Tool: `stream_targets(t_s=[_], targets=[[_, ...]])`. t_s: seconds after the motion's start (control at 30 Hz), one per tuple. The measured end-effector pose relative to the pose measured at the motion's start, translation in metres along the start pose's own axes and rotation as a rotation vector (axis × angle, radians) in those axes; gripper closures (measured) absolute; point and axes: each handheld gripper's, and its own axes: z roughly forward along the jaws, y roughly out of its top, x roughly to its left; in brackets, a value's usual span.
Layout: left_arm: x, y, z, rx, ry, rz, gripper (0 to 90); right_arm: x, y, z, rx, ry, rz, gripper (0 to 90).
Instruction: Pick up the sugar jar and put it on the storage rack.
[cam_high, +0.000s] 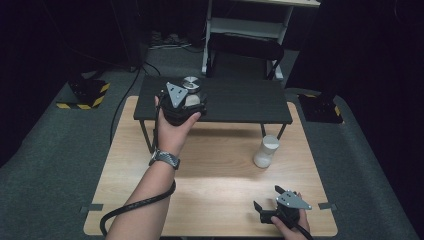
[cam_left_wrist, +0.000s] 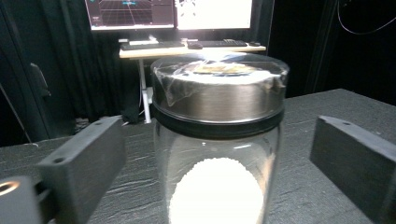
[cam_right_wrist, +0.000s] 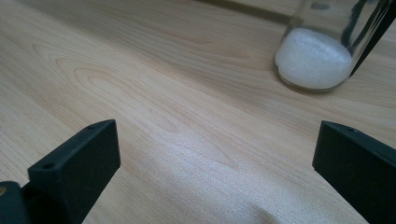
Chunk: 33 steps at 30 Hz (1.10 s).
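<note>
1. High view: the left gripper (cam_high: 181, 106) sits at the lidded jar (cam_high: 191, 91) on the black shelf (cam_high: 240, 102) that stands over the far side of the desk (cam_high: 200, 170). A 2nd jar (cam_high: 266, 151), with no lid, stands on the desk, well apart from the right gripper (cam_high: 282, 206). Risk: the lidded jar is near the shelf's front, so pulling the hand back crookedly could clip it and tip it off.
2. Left gripper view: the fingers (cam_left_wrist: 84, 163) are released, spread clear on both sides of the jar. Its long axis is upright, steel lid (cam_left_wrist: 218, 91) pointing up, white grains at the bottom.
3. Right gripper view: fingers (cam_right_wrist: 77, 163) spread, nothing between them; the open jar stands upright ahead, mouth up. A careless reach could spill it.
</note>
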Motion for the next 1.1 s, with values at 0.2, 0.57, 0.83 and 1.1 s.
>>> stream_targets(t_s=[0.2,0.57,0.83,1.1], targets=[[0.0,-0.003,-0.004,-0.008,-0.009,-0.011,0.6,0.0,0.0,0.0,0.002,0.002,0.0,0.0],[0.006,-0.007,-0.021,-0.021,-0.02,0.011,0.6,0.0,0.001,0.001,0.005,0.002,-0.002,0.0],[0.01,-0.018,-0.037,-0.025,-0.022,0.011,0.6,0.0,0.001,0.001,0.006,0.002,-0.006,0.0],[0.012,-0.035,-0.052,-0.034,-0.027,0.019,0.5,0.001,0.001,0.001,0.007,-0.002,-0.006,0.0]])
